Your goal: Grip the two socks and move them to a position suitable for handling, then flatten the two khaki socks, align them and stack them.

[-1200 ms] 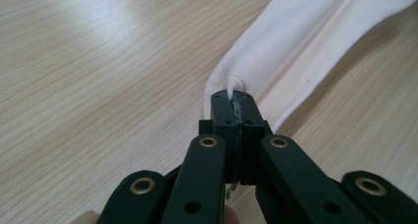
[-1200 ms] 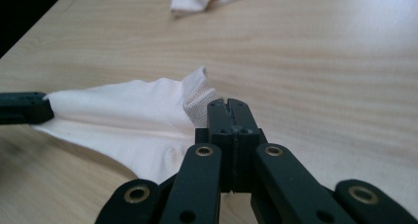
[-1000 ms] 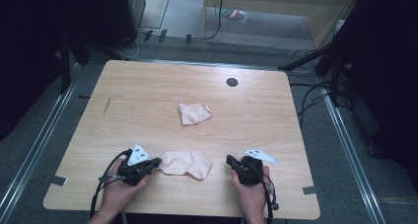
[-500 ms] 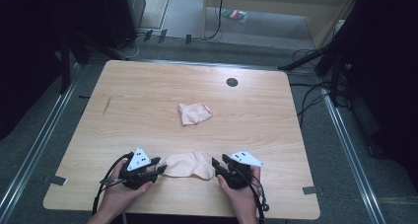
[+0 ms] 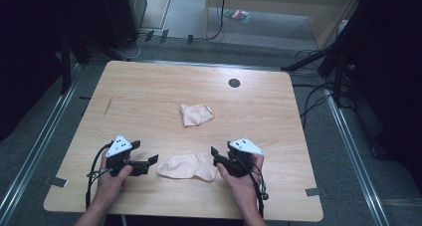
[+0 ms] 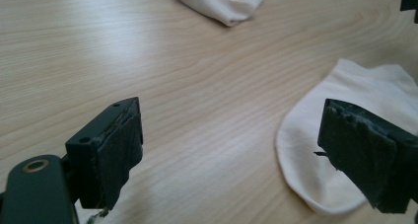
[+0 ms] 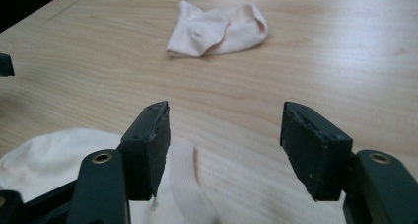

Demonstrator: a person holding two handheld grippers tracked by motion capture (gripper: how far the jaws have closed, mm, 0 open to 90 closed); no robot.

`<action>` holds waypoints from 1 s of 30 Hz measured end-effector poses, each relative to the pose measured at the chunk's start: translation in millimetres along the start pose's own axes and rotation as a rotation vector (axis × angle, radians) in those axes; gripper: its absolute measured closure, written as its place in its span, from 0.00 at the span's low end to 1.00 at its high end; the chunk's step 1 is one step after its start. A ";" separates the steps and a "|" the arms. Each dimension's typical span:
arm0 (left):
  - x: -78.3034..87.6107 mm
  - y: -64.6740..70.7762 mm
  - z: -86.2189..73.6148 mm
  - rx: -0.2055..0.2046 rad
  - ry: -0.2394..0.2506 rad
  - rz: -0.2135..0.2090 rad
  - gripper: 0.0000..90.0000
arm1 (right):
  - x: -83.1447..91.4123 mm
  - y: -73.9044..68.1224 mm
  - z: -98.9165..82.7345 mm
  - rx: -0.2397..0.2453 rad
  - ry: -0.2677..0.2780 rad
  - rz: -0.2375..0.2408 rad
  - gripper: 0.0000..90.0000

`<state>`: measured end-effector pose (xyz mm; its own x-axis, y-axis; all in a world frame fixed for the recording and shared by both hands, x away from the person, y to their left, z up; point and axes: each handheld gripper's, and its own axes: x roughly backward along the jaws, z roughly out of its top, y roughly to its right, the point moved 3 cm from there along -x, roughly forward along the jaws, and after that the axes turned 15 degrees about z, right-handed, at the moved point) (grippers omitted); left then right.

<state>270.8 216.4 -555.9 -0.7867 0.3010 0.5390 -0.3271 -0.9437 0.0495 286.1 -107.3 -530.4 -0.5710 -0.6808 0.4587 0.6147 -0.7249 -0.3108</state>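
No readable text, label or number shows on anything here.

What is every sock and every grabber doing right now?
Near sock: lying flat on the table, between the two grippers, held by neither.
Far sock: crumpled, lying alone at mid-table.
Left gripper: jaws open after just opening, nothing pressed between them, beside the near sock's rounded end.
Right gripper: jaws open after just opening, over the near sock's other end, not pinching it.
Table: bare wood, with a small dark round hole near its far edge.
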 end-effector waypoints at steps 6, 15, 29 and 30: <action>-5.6 -12.8 3.6 0.030 0.015 0.047 0.14 | -13.0 3.1 25.8 0.011 -0.026 0.016 0.46; -5.8 -16.4 1.5 0.066 0.059 0.079 0.15 | -40.0 8.1 59.7 0.046 -0.038 0.042 0.55; -8.0 -13.6 0.1 0.056 0.057 0.071 0.15 | -109.7 20.1 88.2 0.048 -0.128 0.036 0.83; -8.0 -13.6 0.1 0.056 0.057 0.071 0.15 | -109.7 20.1 88.2 0.048 -0.128 0.036 0.83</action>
<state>281.5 226.8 -560.8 -0.8361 0.2385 0.4940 -0.2406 -0.9687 0.0605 409.1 -38.0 -513.5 -0.4758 -0.6855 0.5511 0.6610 -0.6920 -0.2902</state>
